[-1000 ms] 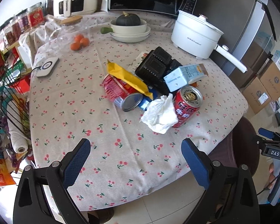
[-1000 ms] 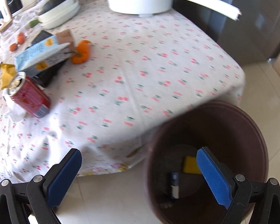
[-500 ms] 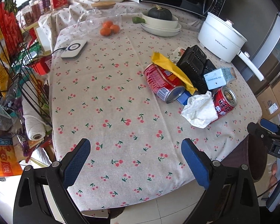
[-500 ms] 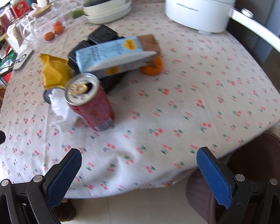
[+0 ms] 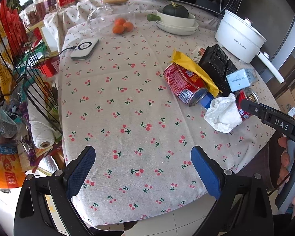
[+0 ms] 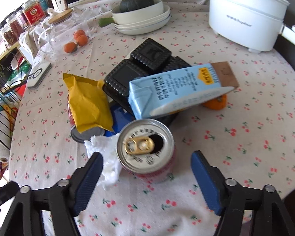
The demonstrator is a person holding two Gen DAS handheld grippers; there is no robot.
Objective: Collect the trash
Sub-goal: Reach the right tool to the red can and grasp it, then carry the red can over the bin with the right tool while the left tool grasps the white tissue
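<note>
Trash is lying in a heap toward one side of the cherry-print tablecloth (image 5: 127, 102): a standing red can (image 6: 145, 151) with its tab open, a crumpled white tissue (image 6: 108, 157) touching its side, a second red can (image 5: 184, 86) lying flat under a yellow wrapper (image 6: 86, 104), a blue carton (image 6: 179, 90) leaning on stacked black trays (image 6: 147, 64), and an orange (image 6: 216, 103) half hidden under the carton.

Right gripper (image 6: 145, 169) is straddling the standing can; its jaws have just been closing and are now at a middling width, with the can between them but the pads not yet pressing. Tissue is lying against the left-side pad (image 6: 88, 177).

Left gripper (image 5: 141, 167) is hovering over bare cloth, jaws wide and empty.

Risks, as judged:
- Tissue is getting pinched with the can, so the grip may be slipping.
- The can is open on top; any dregs could spill on tilting.
- The carton is resting loosely close behind; a nudge could topple it.
</note>
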